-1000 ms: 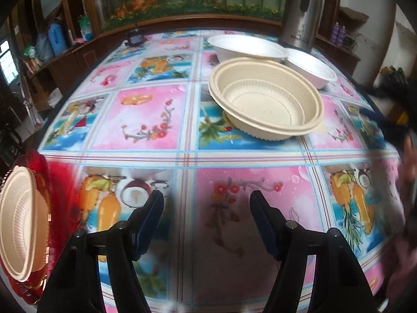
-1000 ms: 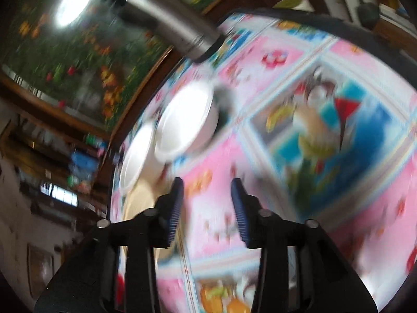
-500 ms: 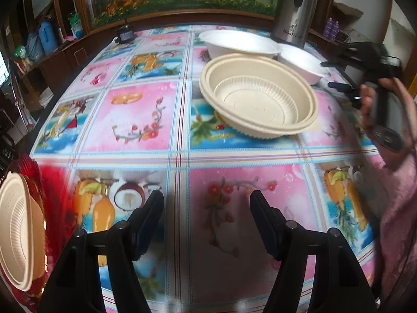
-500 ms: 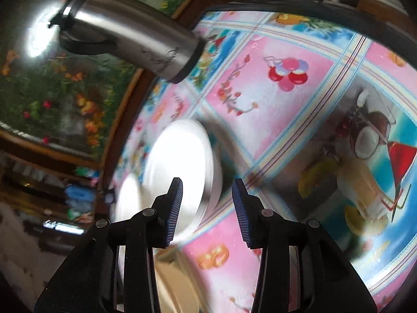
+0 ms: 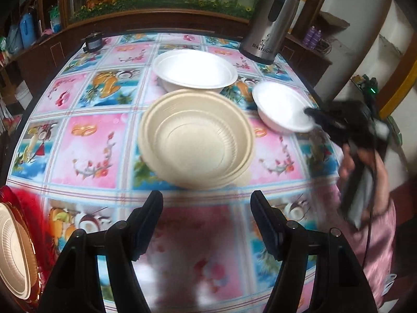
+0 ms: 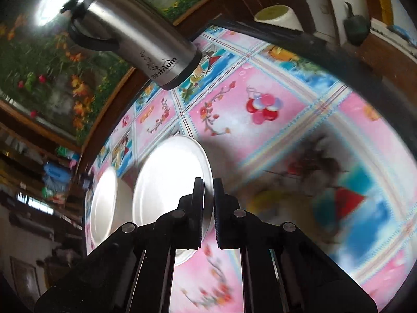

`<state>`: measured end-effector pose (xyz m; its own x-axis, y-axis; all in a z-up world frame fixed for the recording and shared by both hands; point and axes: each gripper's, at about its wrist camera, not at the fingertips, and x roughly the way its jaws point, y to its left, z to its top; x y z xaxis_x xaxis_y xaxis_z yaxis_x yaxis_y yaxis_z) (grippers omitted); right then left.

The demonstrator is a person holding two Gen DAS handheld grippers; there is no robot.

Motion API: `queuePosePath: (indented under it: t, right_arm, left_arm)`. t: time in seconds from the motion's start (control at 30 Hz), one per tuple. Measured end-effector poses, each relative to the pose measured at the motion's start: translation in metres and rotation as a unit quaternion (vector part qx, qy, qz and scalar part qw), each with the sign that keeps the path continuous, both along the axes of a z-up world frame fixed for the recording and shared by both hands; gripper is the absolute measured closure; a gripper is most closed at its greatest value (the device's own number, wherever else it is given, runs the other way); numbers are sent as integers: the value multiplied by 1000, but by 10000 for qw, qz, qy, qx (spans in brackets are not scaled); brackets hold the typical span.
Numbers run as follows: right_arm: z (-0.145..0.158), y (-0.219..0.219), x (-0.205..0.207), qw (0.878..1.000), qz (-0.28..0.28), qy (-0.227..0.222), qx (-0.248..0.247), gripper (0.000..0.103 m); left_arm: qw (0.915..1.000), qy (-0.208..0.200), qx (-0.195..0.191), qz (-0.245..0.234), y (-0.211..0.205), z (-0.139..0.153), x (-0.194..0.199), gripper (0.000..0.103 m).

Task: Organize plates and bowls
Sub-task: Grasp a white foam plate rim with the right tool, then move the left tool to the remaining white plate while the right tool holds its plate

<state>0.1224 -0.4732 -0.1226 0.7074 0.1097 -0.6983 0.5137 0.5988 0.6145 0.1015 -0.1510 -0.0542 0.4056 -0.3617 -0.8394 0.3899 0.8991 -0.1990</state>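
So nearest the left camera, the left tongs (image 5: 206, 216) hang spread with nothing between them, over a bare pink patch of the fruit-print vinyl-covered desk (image 5: 86, 143), I'd guess lined up for the stack just ahead. Off at the near left edge there's a beige ribbed disposable plate (image 5: 13, 255) sitting on something red, which looks like where sorted stuff ends up, though I can't be sure. Just past the tongs is the stack of beige ribbed disposable bowls (image 5: 196, 140), nested, so that group is already partly tidied. To the right, a hand in a pink sleeve (image 5: 365, 221) brings the right tongs (image 6: 208, 200) onto the small white foam bowl (image 6: 169, 187); the jaws have just been closing and now pinch its near rim, one pad inside, one outside, which makes sense for lifting a light bowl by its lip. Behind it sits the large white foam bowl (image 5: 194, 71), probably the small one's destination. Farthest back stands a steel thermos jug (image 5: 271, 20), out of the way.
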Motion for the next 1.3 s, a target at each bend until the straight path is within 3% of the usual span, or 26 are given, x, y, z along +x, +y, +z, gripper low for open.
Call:
queuePosePath:
  t: [0.23,0.43,0.57,0.73,0.9,1.03,1.23,1.3]
  right_arm:
    - [8,-38,-34,9977,634,-246,6,97]
    - [-17,-59,-36,9926,764,-170,925,97]
    - [-11,-61,-39,9927,724,-354,900,94]
    - [-13,-52,-31,9913,898,-286,923,94]
    - [-15,-50,-29,9911,914,-262,931,94]
    - [-18,-53,-30,9912,839,-276,983,94]
    - [-17,-54,-30,9912,808,-304,1007,94]
    - [-18,-55,-30,9911,800,-296,1021,94]
  left_arm:
    - [9969,643,-364,286,-34,-1,29,33]
    - [9920,991,-444,651,-71,-9,58,33]
    - [9865,1270,-587,849,-88,-16,73,33]
    - [9828,1308,-636,1140,-99,-22,87,33]
    - [9837,1237,-726,1084,-116,-22,95,32]
    - [9825,1400,-852,882,-130,-20,98,32]
    - [9936,740,-548,660,-133,2,83,27]
    - [9929,940,-488,540,-132,-5,83,27]
